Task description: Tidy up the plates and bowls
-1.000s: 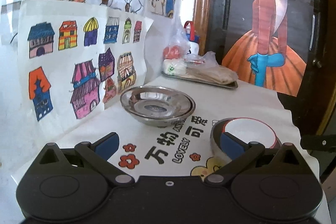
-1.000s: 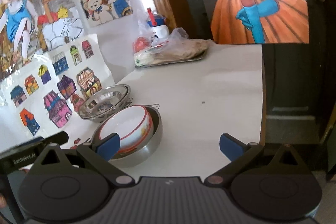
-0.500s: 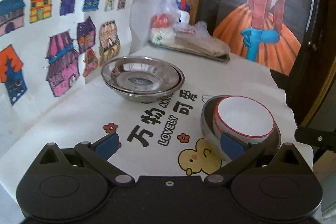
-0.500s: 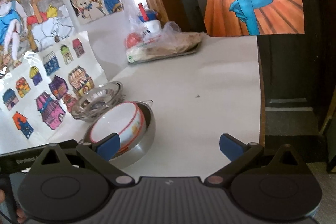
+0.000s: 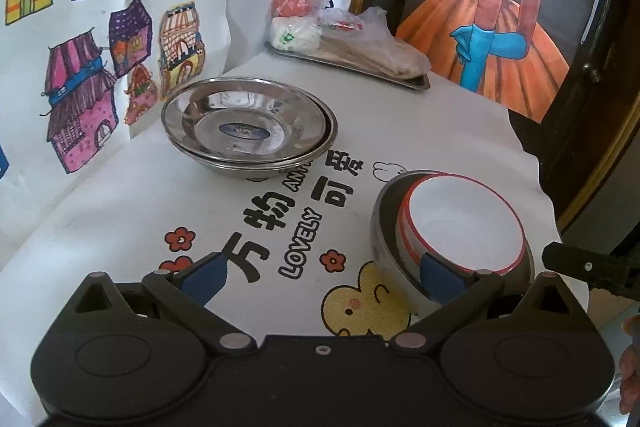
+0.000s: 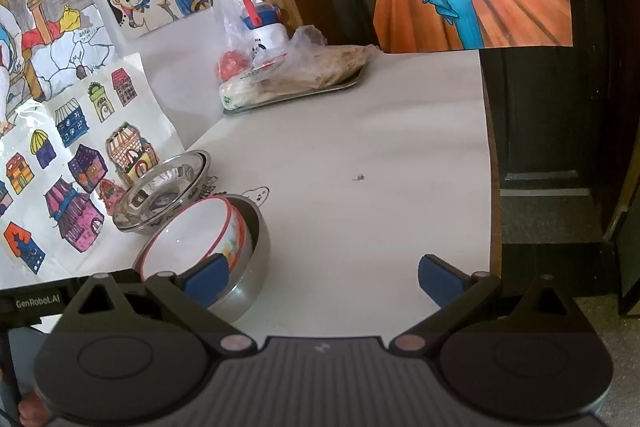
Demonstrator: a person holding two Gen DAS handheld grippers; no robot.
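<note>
Two stacked steel plates (image 5: pixel 248 131) sit on the white table by the wall drawings; they also show in the right wrist view (image 6: pixel 164 187). A white bowl with a red rim (image 5: pixel 460 227) sits tilted inside a steel bowl (image 5: pixel 384 243) near the table's front right; the right wrist view shows the white bowl (image 6: pixel 192 235) in the steel bowl (image 6: pixel 256 259) too. My left gripper (image 5: pixel 320 273) is open and empty, its right finger in front of the steel bowl. My right gripper (image 6: pixel 320 273) is open and empty, its left finger beside the bowls.
A metal tray (image 5: pixel 416 83) with bagged food and a bottle stands at the table's far end. Drawings (image 5: pixel 80 67) lean on the left wall. A dark door (image 6: pixel 560 147) and the table's right edge (image 6: pixel 490 187) lie to the right.
Both grippers have moved forward and tipped down toward the table. The nested bowls now sit closer to both sets of fingers. Nothing was gripped.
</note>
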